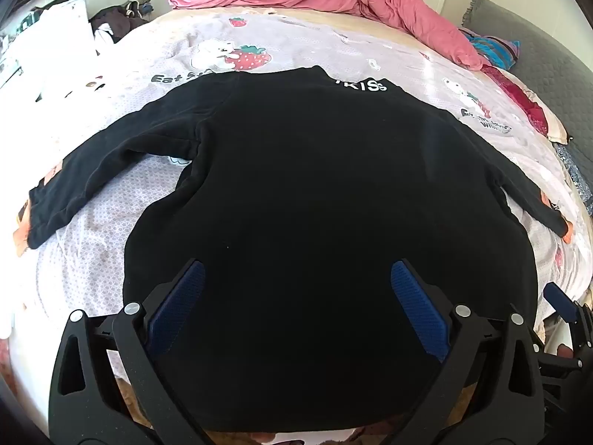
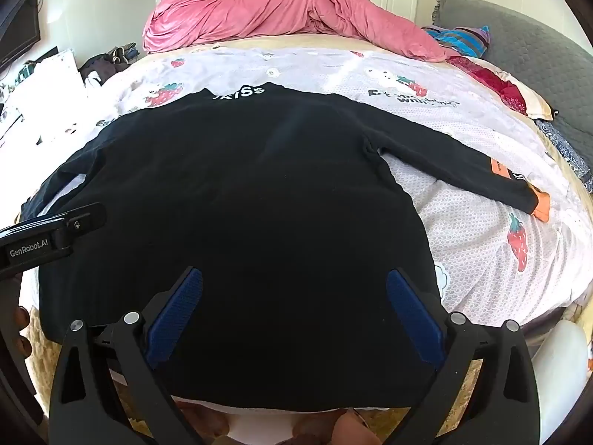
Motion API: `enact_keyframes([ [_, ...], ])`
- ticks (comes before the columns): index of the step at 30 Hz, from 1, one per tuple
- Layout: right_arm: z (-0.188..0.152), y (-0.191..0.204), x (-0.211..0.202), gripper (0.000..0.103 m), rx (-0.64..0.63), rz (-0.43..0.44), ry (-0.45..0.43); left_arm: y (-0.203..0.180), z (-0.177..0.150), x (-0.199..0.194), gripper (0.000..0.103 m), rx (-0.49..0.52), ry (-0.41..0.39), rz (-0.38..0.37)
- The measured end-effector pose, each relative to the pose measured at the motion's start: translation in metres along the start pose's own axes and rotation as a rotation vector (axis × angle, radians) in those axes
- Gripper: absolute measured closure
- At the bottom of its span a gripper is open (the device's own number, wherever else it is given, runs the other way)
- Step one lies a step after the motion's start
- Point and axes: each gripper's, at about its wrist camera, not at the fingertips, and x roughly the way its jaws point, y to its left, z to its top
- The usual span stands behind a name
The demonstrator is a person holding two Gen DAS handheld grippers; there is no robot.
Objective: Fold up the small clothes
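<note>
While my left gripper [image 1: 296,285] and right gripper [image 2: 294,289] hang wide open, empty, the black sweater [image 1: 315,193] lies ahead, sleeves crosswise; each nearer its own sleeve.

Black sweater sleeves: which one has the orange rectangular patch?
The sleeve on the right gripper's side, ending in an orange cuff. The other sleeve shows plain black fabric on top, with no patch.

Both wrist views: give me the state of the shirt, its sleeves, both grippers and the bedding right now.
Black long-sleeved shirt: spread flat on the bed, unfolded.
Left sleeve: stretched out sideways.
Right sleeve: stretched out sideways, orange cuff showing.
Left gripper: open, above the hem, holding nothing.
Right gripper: open, above the hem, holding nothing.
Pink duvet: bunched at the far end.
Strawberry-print sheet: laid flat.
</note>
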Motion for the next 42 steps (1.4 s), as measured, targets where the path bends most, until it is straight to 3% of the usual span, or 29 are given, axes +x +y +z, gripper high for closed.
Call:
enact_keyframes([
  [42,0.0048,-0.0085,-0.0003,0.004,0.024,-0.012,-0.011,-0.002,0.006,-0.0024,0.008,0.003,-0.014,0.0],
])
